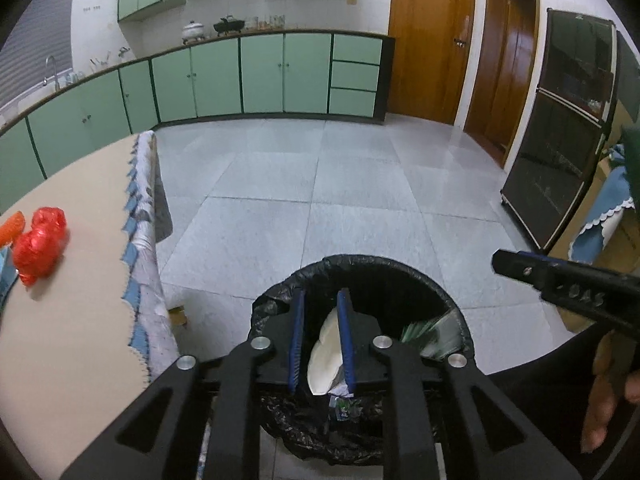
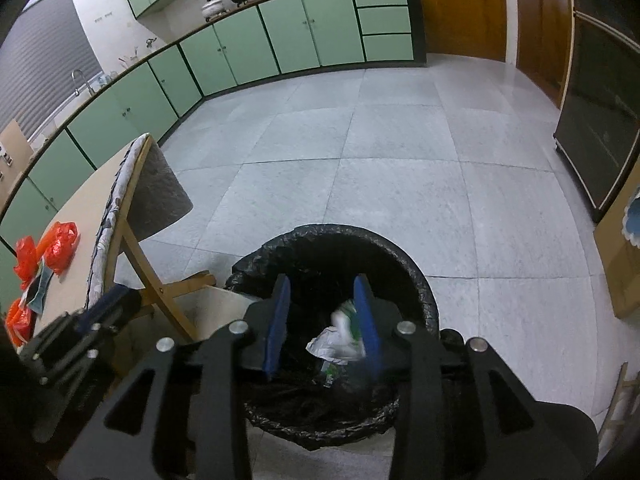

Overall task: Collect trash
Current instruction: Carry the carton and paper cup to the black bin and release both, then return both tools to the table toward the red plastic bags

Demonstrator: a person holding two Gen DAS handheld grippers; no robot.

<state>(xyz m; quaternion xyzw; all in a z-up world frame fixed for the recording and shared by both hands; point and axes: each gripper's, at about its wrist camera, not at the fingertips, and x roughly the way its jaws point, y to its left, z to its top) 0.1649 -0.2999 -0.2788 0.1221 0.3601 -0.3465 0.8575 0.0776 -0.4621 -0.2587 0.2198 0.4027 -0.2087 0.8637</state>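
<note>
Left wrist view, nearest first: the left gripper (image 1: 322, 340) hangs over the bin (image 1: 448, 300), its blue pads parted with nothing pressed between them. White crumpled paper (image 1: 326, 354) shows in the gap, but whether it touches the right pad or lies loose in the bin below cannot be told. A green-printed wrapper (image 1: 430, 334) sits against the bin's right wall. From the right wrist view, the right gripper (image 2: 322, 320) also hovers above the bin's mouth, jaws spread and empty, with a white and green scrap (image 2: 340, 338) seen beyond them down in the black liner.

Further left, on the table (image 1: 80, 320) with its patterned cloth edge, trash remains near the far left edge: red plastic bags (image 2: 60, 246), three clumps countable from the right wrist view, and one flat greyish packet (image 2: 40, 286) among them. One bin, one table, two grippers.

The bags look light, soft and crinkly, likely slippery; they should crush easily, so pinching a bunched fold or knot near the middle seems the surest hold. The flat packet probably needs taking by a raised edge.

Beyond lie the grey tiled floor (image 1: 320, 184), green cabinets (image 1: 260, 76) and wooden doors (image 1: 428, 40).
</note>
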